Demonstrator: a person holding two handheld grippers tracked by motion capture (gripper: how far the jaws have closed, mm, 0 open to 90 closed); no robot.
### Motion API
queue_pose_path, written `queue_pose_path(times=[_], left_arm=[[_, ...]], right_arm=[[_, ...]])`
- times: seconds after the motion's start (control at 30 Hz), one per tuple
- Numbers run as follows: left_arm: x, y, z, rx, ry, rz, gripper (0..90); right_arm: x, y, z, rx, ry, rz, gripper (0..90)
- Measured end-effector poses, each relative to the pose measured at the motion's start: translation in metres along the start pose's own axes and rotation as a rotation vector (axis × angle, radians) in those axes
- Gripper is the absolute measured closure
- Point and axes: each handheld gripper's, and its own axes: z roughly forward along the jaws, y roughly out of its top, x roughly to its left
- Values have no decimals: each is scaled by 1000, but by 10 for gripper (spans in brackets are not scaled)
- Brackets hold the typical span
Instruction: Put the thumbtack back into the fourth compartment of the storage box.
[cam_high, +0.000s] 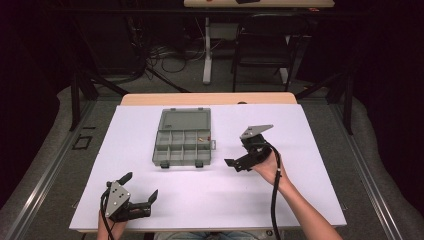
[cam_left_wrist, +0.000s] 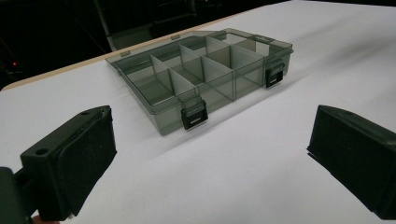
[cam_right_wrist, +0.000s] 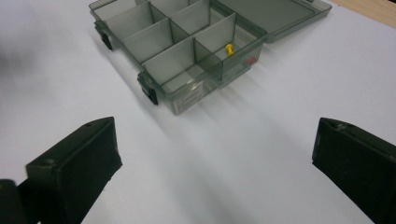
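While both grippers stand away from it, the smoky grey translucent plastic compartment box (cam_high: 183, 141) lies at the middle of the white-topped bench (cam_high: 150, 200), its flat lid (cam_high: 184, 120) thrown open and lying back toward 12 o'clock.

Surroundings: black folding chair (cam_high: 262, 45) on the floor beyond the bench at 1 o'clock; white leg of a second table (cam_high: 206, 47) at 12 o'clock, with loose cables on the floor beside it. Pale wooden edge of the bench (cam_high: 207, 98) shows past the white top. Nothing lies on the white surface between either gripper and the box.

Box: shallow tray split by thin walls into two rows of cells. Two black latches (cam_left_wrist: 194, 115) on the front wall, hanging undone. One small yellow piece (cam_right_wrist: 229, 49) sits in a cell of the far row toward the 3 o'clock end; in the high view it is a tiny speck (cam_high: 200, 138). Other cells I can see into look bare.

Left gripper (cam_high: 140, 187): at 7 o'clock of the box, near the bench's front edge, jaws spread wide, nothing between them; the box is well ahead in its own view.

Right gripper (cam_high: 239, 150): at 3 o'clock of the box, near but apart from it, jaws spread wide with nothing between them, held in a hand (cam_high: 269, 167).
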Motion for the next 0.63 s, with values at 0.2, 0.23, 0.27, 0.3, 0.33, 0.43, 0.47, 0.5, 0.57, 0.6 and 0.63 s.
queue_pose_path(times=[0.2, 0.23, 0.27, 0.3, 0.33, 0.43, 0.47, 0.5, 0.57, 0.6, 0.63], left_arm=[[0, 0, 1, 2, 0, -2, 4], [0, 0, 1, 0, 0, -3, 4], [0, 0, 1, -1, -2, -3, 4], [-1, 0, 1, 1, -2, -1, 4], [-1, 0, 2, 2, -2, 0, 3], [-1, 0, 2, 3, 0, 0, 4], [-1, 0, 2, 4, 1, 1, 3], [-1, 0, 2, 4, 0, 2, 3], [-1, 0, 2, 8, -1, 6, 3], [-1, 0, 2, 8, -1, 5, 3], [-2, 0, 2, 9, -2, 5, 3]], right_arm=[[8, -35, -22, -21, -15, 3, 0], [9, -41, -26, -16, -21, 2, 0], [10, -46, -30, -14, -26, 1, 0], [11, -50, -34, -16, -29, 1, 0], [13, -55, -39, -22, -30, 3, 0], [16, -70, -50, -43, -50, 2, 0], [17, -76, -53, -49, -54, 1, 0], [18, -80, -56, -52, -58, 0, 0], [21, -89, -60, -70, -58, -2, 0], [22, -93, -62, -75, -61, -8, 0], [23, -97, -64, -79, -59, -7, 0]])
